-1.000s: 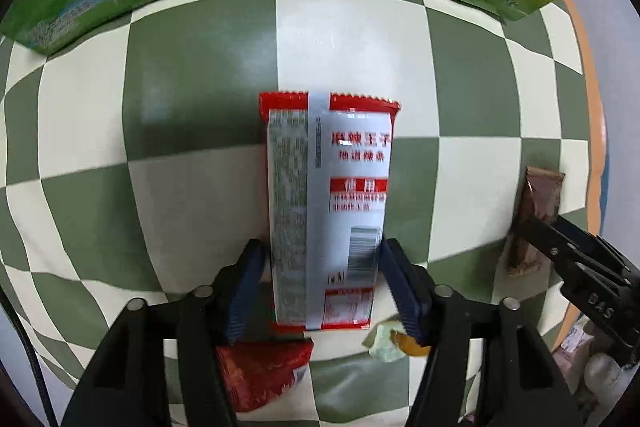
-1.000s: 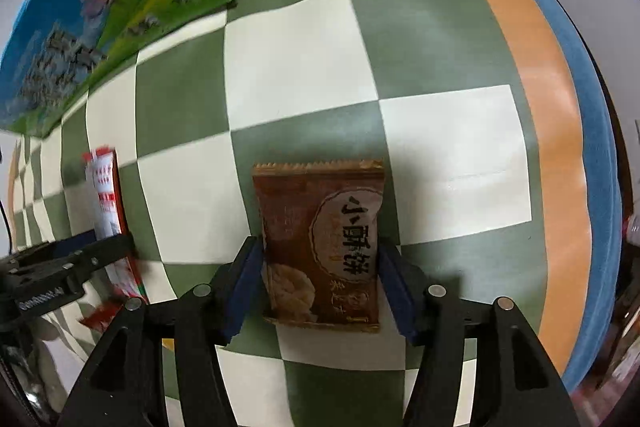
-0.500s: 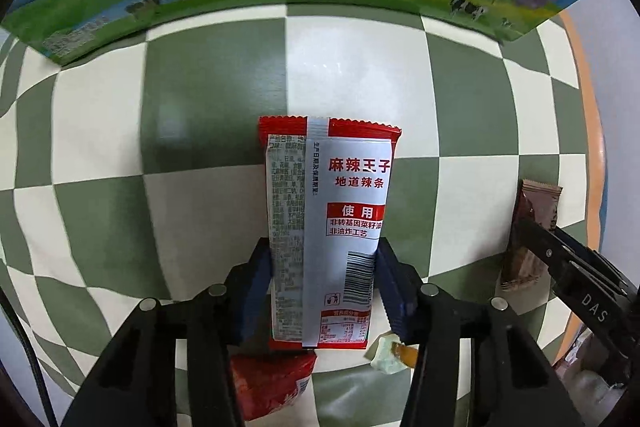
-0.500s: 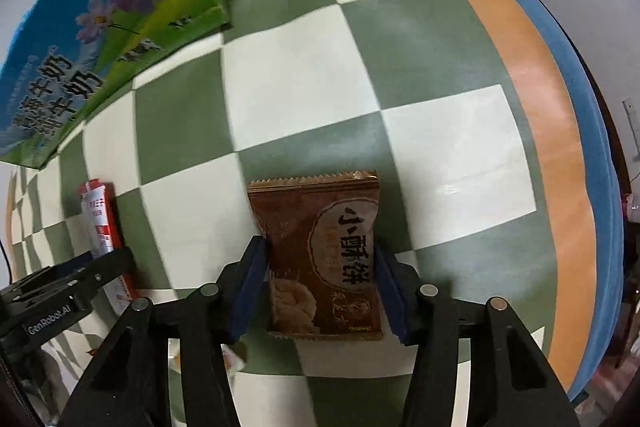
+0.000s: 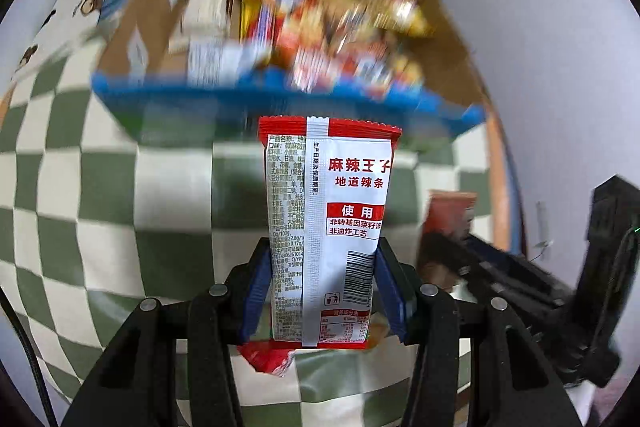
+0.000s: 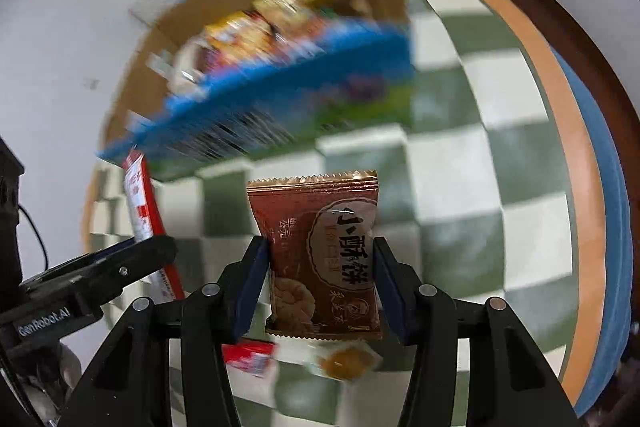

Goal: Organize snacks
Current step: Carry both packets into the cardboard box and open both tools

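Fingers clenched on both sides: your left gripper pinches the red-and-white spicy strip packet low centre, your right gripper the brown biscuit packet. Both hang upright off the checkered bench, likely ready for the snack box up top.
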`<act>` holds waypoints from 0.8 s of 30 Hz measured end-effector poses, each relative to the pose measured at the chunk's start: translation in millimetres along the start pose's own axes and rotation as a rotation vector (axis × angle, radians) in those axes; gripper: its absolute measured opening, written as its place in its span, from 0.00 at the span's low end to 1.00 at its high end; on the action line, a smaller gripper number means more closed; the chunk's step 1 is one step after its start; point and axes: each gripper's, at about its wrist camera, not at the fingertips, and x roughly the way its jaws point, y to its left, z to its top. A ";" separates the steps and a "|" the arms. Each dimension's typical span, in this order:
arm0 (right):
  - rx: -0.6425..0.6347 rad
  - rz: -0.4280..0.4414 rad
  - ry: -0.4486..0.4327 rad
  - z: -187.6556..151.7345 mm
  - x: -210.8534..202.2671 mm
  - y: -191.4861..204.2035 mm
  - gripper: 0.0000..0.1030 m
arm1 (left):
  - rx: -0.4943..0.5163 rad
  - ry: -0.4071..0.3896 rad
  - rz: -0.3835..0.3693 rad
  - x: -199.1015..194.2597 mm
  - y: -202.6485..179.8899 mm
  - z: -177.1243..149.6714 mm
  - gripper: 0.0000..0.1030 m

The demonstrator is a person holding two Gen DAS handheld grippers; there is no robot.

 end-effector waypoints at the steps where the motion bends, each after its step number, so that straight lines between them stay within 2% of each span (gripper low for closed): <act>1: -0.010 0.014 -0.013 9.2 -3.3 10.5 0.53 | 0.003 -0.020 -0.012 -8.9 1.2 10.9 0.46; 5: -0.037 0.057 -0.060 49.7 -12.2 38.8 0.53 | 0.017 -0.072 -0.004 -29.8 -2.1 49.1 0.46; 10: -0.065 0.033 -0.101 109.4 -1.5 64.2 0.53 | 0.047 -0.092 0.095 -25.5 4.2 115.7 0.46; 14: -0.078 -0.008 -0.077 152.0 22.2 70.2 0.53 | 0.042 -0.038 0.195 -1.6 22.1 161.4 0.46; 18: -0.087 -0.048 -0.028 181.1 54.1 72.7 0.53 | 0.019 0.040 0.244 29.4 40.3 190.8 0.46; 24: -0.104 -0.074 0.043 201.0 92.9 75.5 0.54 | 0.004 0.146 0.321 64.8 54.4 202.0 0.49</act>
